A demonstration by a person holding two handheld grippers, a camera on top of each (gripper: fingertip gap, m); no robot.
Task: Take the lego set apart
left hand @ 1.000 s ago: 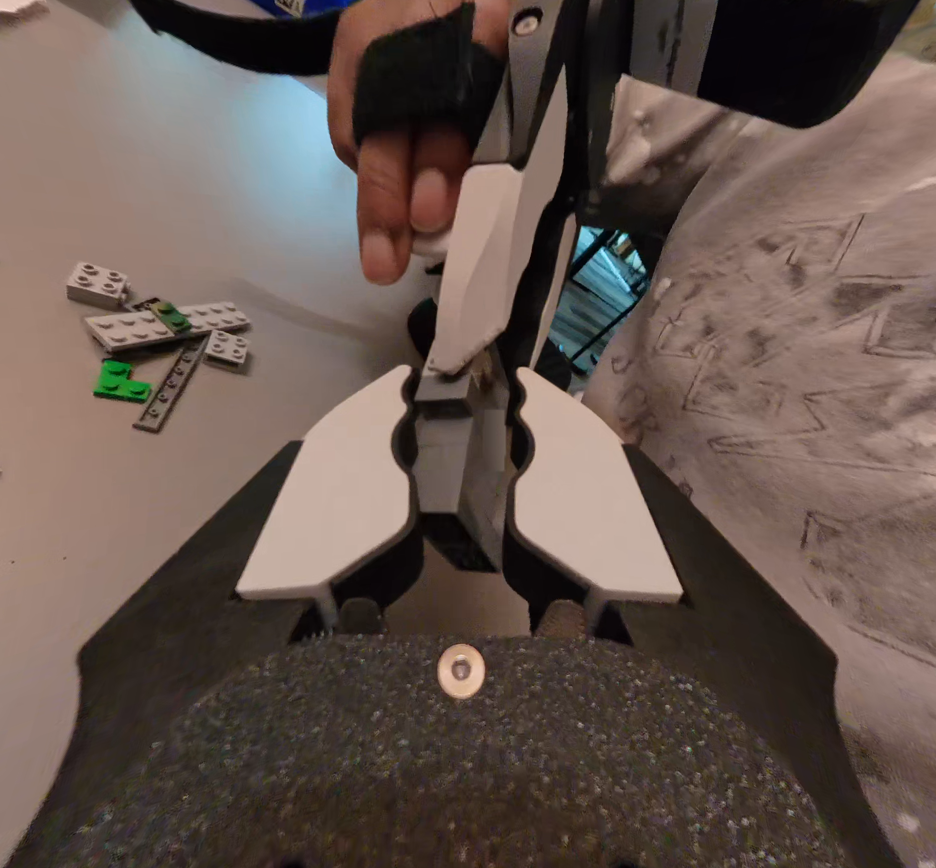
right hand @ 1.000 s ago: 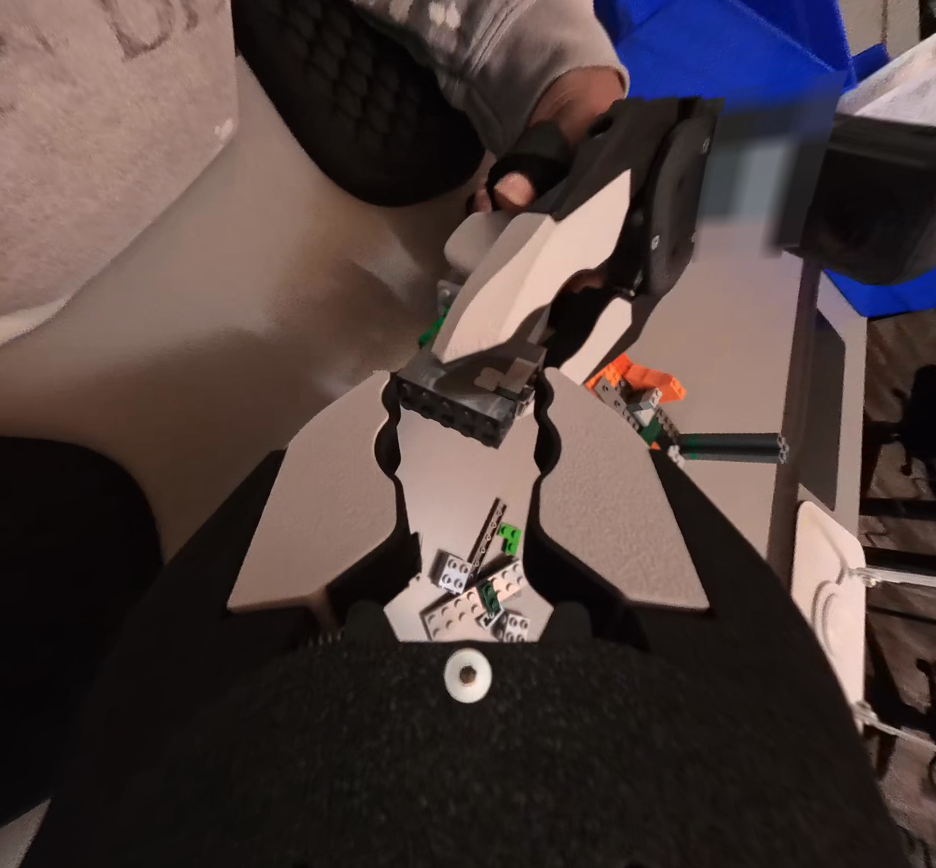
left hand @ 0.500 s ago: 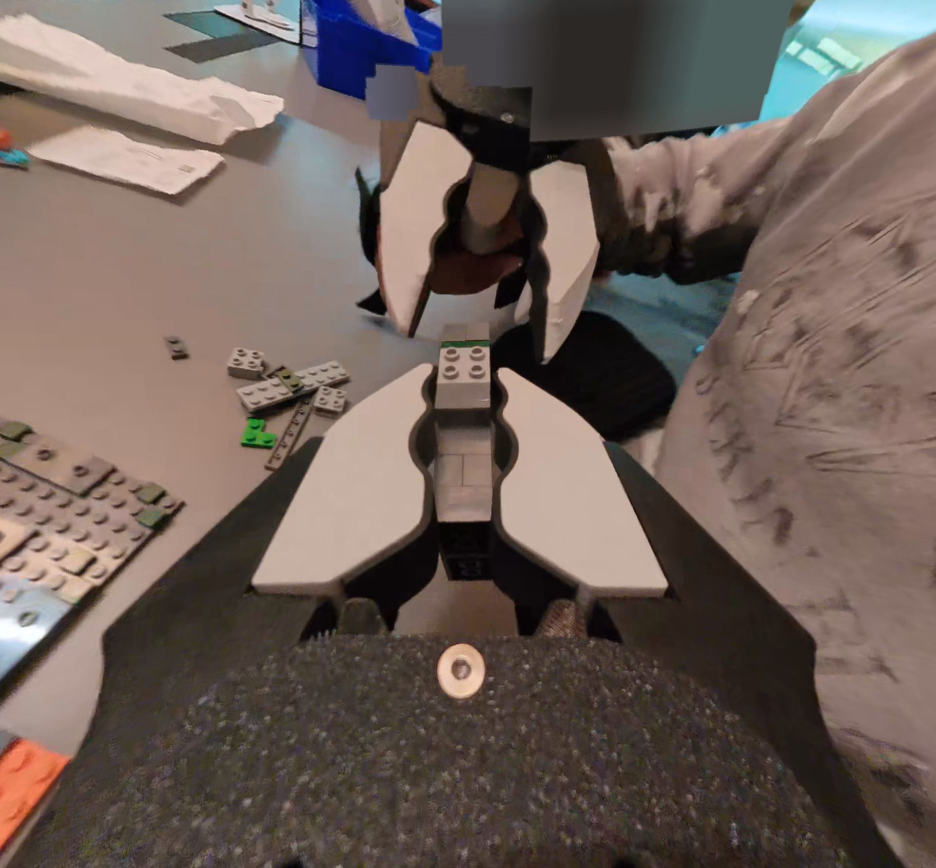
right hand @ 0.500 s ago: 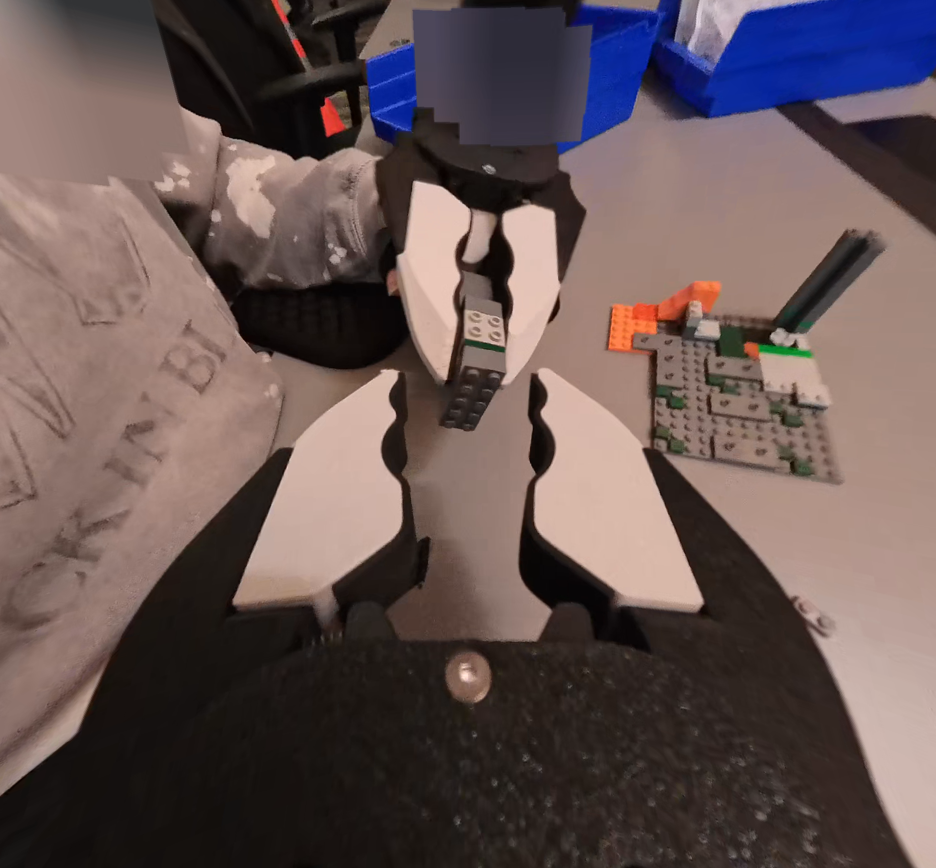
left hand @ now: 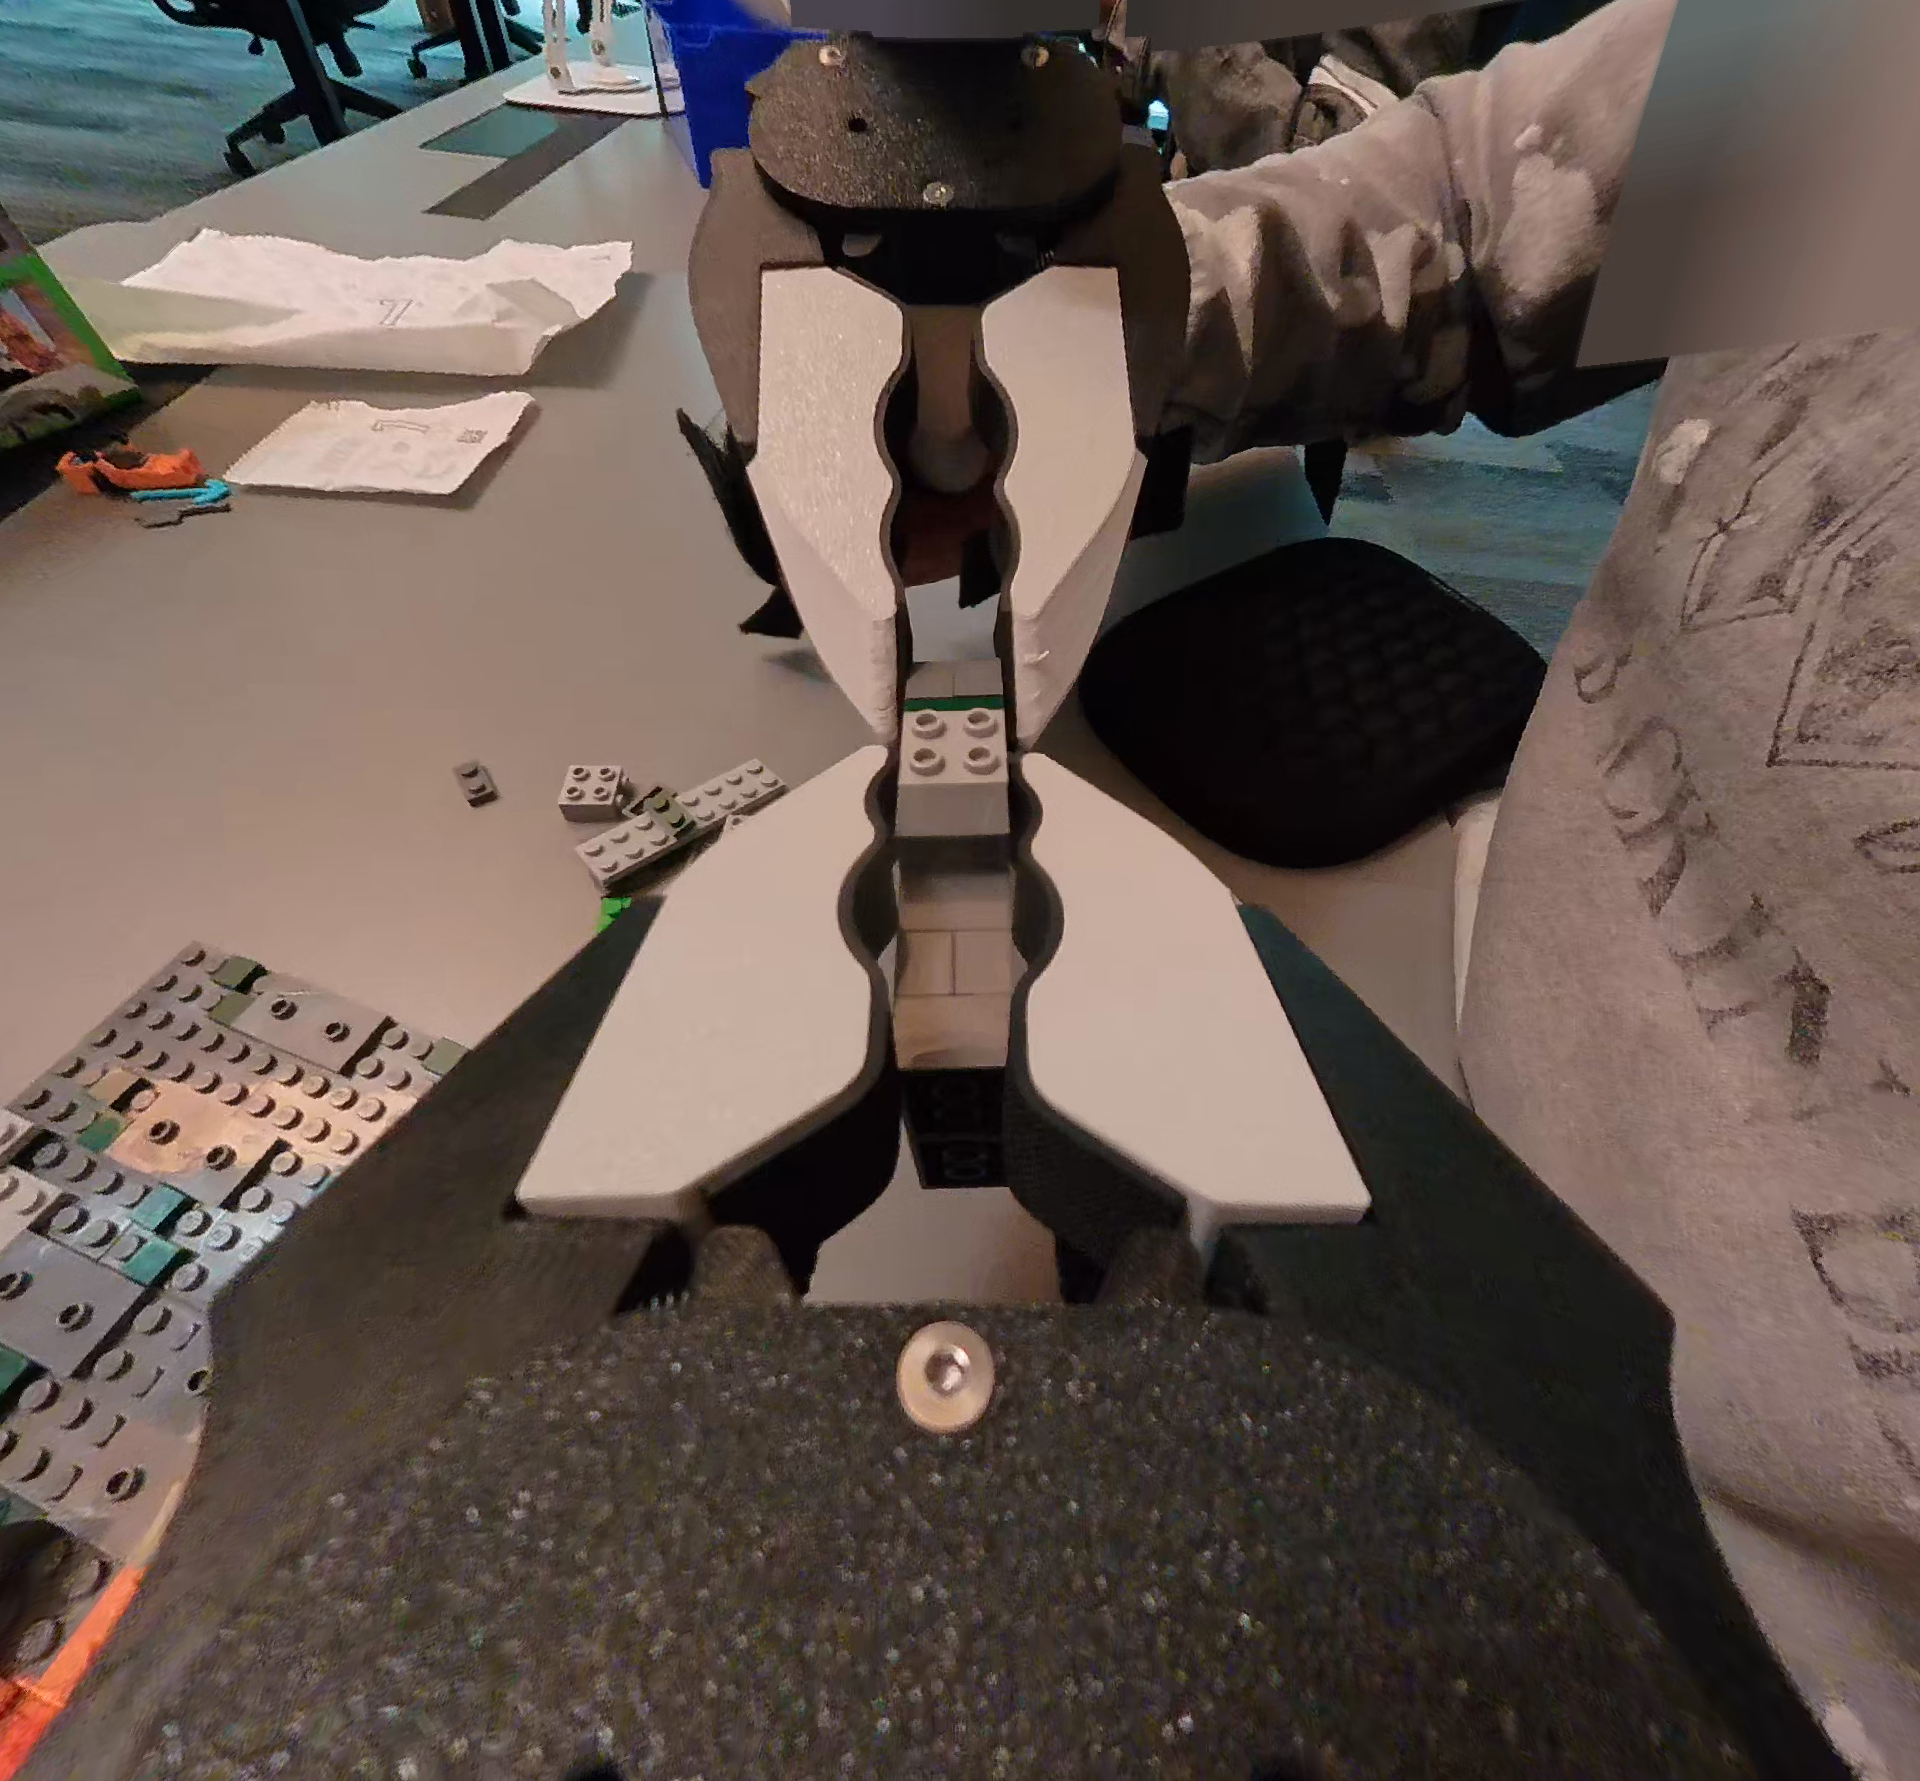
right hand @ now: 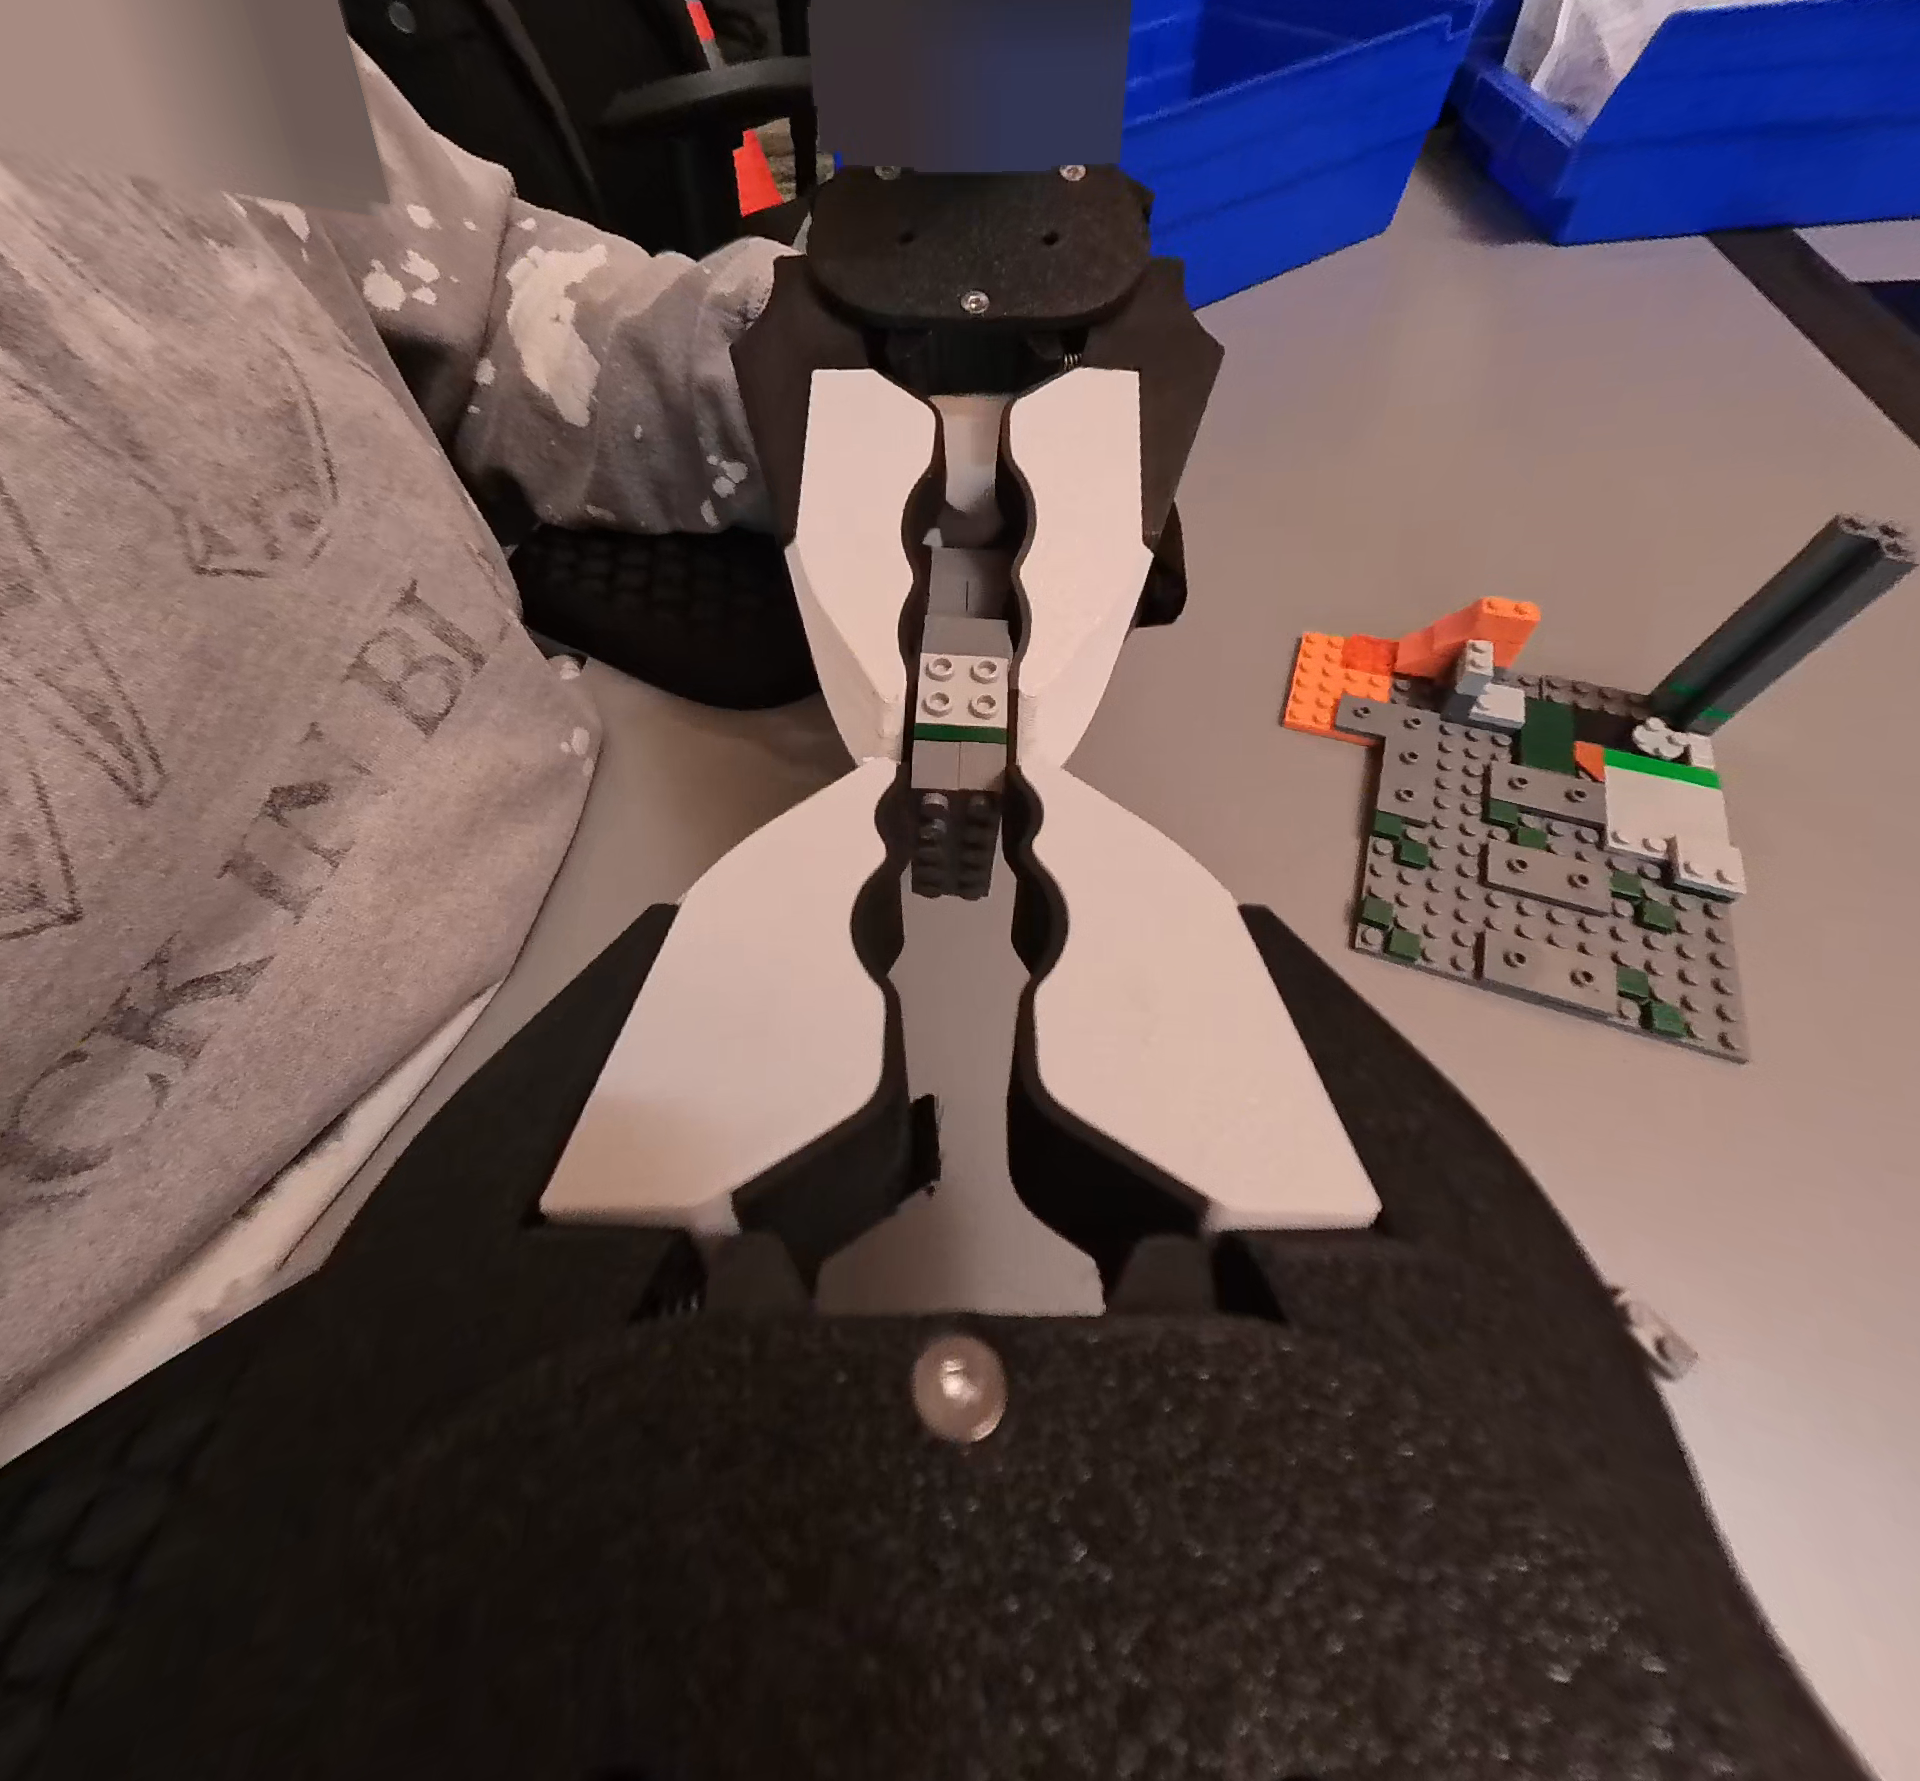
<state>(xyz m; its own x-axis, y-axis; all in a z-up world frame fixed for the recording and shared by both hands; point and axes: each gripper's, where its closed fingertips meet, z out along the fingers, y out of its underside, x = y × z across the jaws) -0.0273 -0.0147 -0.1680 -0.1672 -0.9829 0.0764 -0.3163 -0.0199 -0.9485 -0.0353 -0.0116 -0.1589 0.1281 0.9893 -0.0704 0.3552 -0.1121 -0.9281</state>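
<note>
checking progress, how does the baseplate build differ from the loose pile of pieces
The baseplate build is one studded slab with orange, white and green parts attached; the loose pile is a few small, mostly grey separate pieces. A dark beam leans from the build; the pile lies low. Both rest on the table.

Brick column (left hand: 954, 884): stacked grey bricks with a thin green layer and a black studded end, held level above the tabletop (left hand: 312, 671). Grey studded baseplate (right hand: 1548, 858): flat, bearing orange, green and white pieces and a leaning dark bar. Loose grey plates (left hand: 665, 812): scattered flat nearby.
</note>
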